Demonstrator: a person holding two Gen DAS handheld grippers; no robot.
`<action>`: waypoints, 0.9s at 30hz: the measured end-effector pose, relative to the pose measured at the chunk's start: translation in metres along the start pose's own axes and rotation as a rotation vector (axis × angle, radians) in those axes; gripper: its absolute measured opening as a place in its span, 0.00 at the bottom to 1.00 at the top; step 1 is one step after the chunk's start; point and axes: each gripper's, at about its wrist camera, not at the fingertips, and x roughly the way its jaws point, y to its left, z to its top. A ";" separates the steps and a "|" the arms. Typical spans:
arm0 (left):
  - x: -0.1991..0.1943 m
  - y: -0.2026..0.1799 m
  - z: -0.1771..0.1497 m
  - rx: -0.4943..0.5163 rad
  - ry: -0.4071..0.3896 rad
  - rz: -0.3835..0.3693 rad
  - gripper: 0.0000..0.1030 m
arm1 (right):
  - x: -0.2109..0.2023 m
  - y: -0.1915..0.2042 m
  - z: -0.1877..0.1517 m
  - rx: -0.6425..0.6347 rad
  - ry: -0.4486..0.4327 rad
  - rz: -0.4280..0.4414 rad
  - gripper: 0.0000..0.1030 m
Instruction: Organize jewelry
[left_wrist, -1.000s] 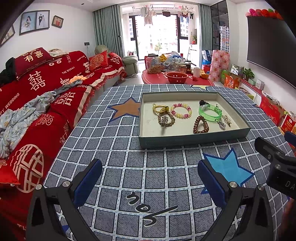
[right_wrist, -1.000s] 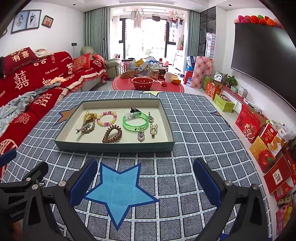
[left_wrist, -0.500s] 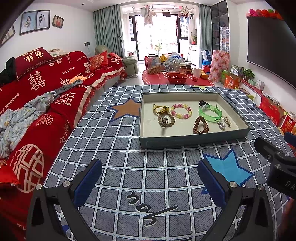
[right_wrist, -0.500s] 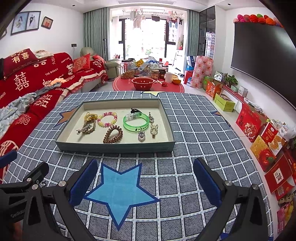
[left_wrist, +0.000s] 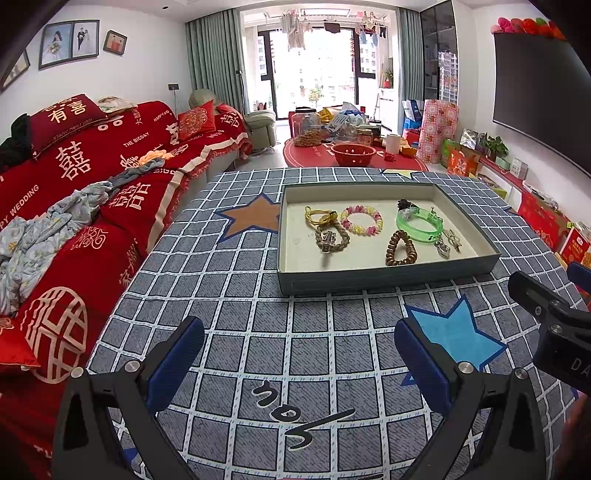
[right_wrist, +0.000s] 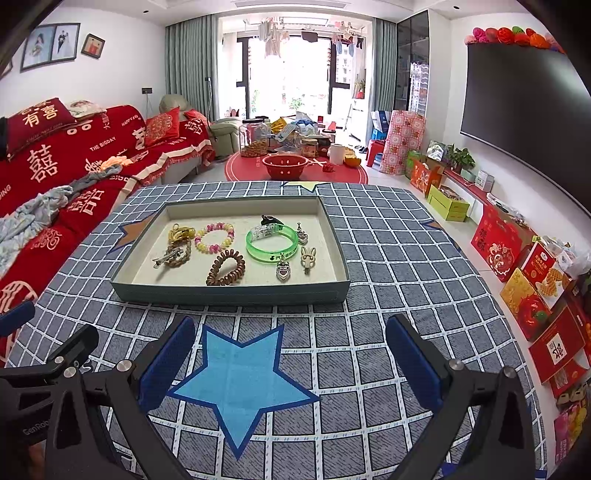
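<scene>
A shallow grey-green tray (left_wrist: 388, 282) (right_wrist: 229, 293) sits on the checked tablecloth and holds the jewelry. Inside lie a green bangle (left_wrist: 419, 223) (right_wrist: 271, 243), a pink and yellow bead bracelet (left_wrist: 362, 219) (right_wrist: 215, 237), a brown coil bracelet (left_wrist: 400, 253) (right_wrist: 226, 267), a yellow band (left_wrist: 319, 215) (right_wrist: 181, 232), a braided bracelet with a clip (left_wrist: 330, 238) (right_wrist: 173, 255) and small charms (right_wrist: 295, 258). My left gripper (left_wrist: 299, 360) hovers open over the cloth in front of the tray's left half. My right gripper (right_wrist: 290, 356) stands open above the blue star (right_wrist: 240, 376), nothing between its fingers.
A red-covered sofa (left_wrist: 74, 206) with loose clothes runs along the table's left side. Beyond the table's far edge a red low table (right_wrist: 295, 166) carries a bowl and jars. Boxes and gift bags (right_wrist: 535, 269) line the right wall under a television.
</scene>
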 end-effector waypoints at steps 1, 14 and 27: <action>0.000 0.000 0.000 0.001 0.000 0.000 1.00 | 0.000 0.000 0.000 0.000 0.000 -0.001 1.00; 0.000 0.000 0.000 -0.002 0.002 0.000 1.00 | 0.000 -0.001 0.000 0.002 -0.001 0.001 1.00; 0.000 0.000 -0.002 -0.005 0.008 0.001 1.00 | 0.000 -0.001 0.000 0.001 -0.001 0.001 1.00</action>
